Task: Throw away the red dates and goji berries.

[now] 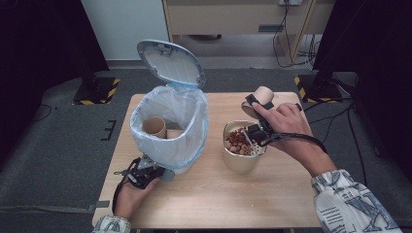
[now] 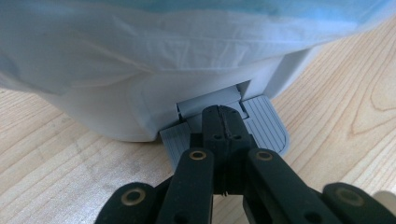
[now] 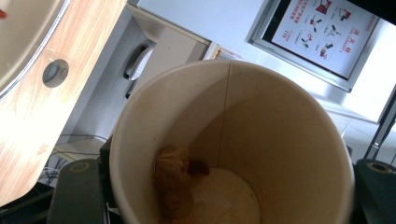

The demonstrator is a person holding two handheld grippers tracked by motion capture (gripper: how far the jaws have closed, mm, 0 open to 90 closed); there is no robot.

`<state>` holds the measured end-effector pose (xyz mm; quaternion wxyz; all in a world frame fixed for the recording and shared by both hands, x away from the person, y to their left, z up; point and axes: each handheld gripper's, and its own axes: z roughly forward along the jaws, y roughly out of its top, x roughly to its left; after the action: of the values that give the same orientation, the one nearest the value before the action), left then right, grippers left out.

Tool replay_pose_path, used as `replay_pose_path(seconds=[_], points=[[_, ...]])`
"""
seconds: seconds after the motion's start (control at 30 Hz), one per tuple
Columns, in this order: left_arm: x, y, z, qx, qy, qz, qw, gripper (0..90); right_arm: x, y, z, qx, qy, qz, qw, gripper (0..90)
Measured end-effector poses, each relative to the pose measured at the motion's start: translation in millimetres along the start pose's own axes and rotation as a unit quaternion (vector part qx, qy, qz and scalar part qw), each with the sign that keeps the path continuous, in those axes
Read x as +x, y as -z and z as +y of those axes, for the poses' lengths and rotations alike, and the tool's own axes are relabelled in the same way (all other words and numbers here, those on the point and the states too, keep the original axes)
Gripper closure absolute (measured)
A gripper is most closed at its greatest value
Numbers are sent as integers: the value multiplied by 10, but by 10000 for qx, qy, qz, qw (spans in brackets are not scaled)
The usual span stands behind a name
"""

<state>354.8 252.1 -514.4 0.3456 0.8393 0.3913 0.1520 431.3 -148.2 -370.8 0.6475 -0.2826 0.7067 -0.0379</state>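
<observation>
We see a pale wood-grain counter (image 1: 209, 194) on grey carpet. Our left claw (image 2: 223, 122), pressed together, rests on the bin's (image 1: 170, 126) ribbed grey pedal (image 2: 261, 122); our right claw (image 1: 257, 109) pinches a paper cup (image 3: 233, 140) above a steel pot (image 1: 240, 162).

Matt paper cup (image 3: 233, 140) — pale wood-grain table (image 2: 70, 163) — ribbed grey plastic pedal (image 2: 264, 123), crinkly liner (image 1: 184, 116).

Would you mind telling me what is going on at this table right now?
A person is clearing food scraps. The left gripper, jaws shut, presses the pedal of the white bin, whose lid stands open; paper cups lie inside. The right gripper holds a paper cup tipped over a bowl of scraps; a clump still sticks inside the cup.
</observation>
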Motion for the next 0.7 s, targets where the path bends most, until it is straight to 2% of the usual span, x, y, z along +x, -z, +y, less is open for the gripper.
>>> replay_pose_path(seconds=[0.17, 0.33, 0.37, 0.43, 0.47, 0.5, 0.53, 0.57, 0.6, 0.63, 0.7], points=[[-1, 0, 0, 0, -2, 2, 10000, 900, 2, 18, 19, -79, 44, 35, 10000, 291], [2, -1, 0, -2, 6, -7, 10000, 900, -43, 37, -34, 138, -96, -137, 9998, 292], [2, -1, 0, -2, 6, -6, 10000, 900, -2, 51, 33, -64, 96, -17, 9999, 292], [1, 0, 1, 1, 2, -3, 10000, 900, 58, 39, 76, -139, 390, 101, 9991, 292], [0, 0, 2, 6, 1, 1, 10000, 900, 60, 28, 56, -71, 322, 101, 9994, 292], [-1, 0, 2, 6, 1, 2, 10000, 900, 27, 11, -10, 129, 90, -11, 9999, 295], [-2, 0, 2, 6, -1, 5, 10000, 900, 2, 3, -29, 177, 17, -76, 9998, 296], [0, 0, 1, 2, 4, -2, 10000, 900, 23, 15, 18, 88, 72, -8, 9999, 297], [2, -1, 0, -3, 11, -6, 10000, 900, 59, 29, 97, -124, 417, 54, 9990, 298], [2, -1, 0, -5, 12, -7, 10000, 900, 89, 39, 150, -190, 585, 106, 9980, 297], [0, 0, 1, 1, 7, 0, 10000, 900, 39, 26, 109, -50, 336, -7, 9994, 297]])
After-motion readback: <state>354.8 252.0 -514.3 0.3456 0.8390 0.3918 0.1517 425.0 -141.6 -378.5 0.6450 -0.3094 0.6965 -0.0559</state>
